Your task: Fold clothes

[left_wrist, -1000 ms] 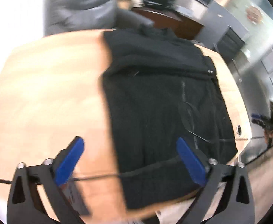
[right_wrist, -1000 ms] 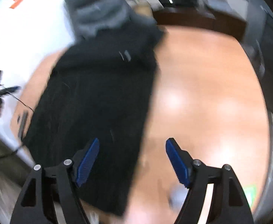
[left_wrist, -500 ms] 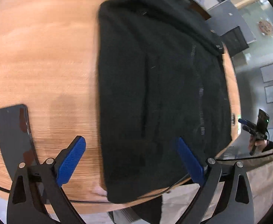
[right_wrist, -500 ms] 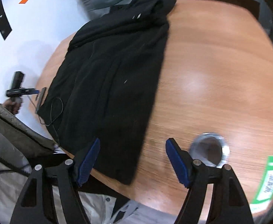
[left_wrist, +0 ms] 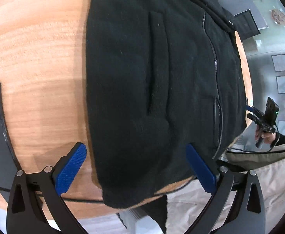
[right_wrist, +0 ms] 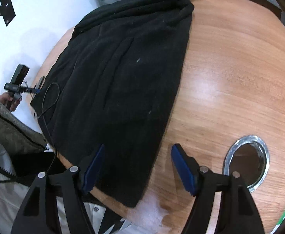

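A black fleece zip-up jacket (left_wrist: 152, 81) lies spread lengthwise on the round wooden surface (right_wrist: 230, 74), its hem at the near edge and its collar at the far side. The left gripper (left_wrist: 136, 167) hangs over the hem's left corner, fingers wide and holding nothing; the right gripper (right_wrist: 138, 167) straddles the hem's right corner, fingers likewise wide and empty. This looks like the approach before a fold. The next move probably calls for lowering both onto the near hem corners, pinching the fabric, and carrying it toward the collar evenly.
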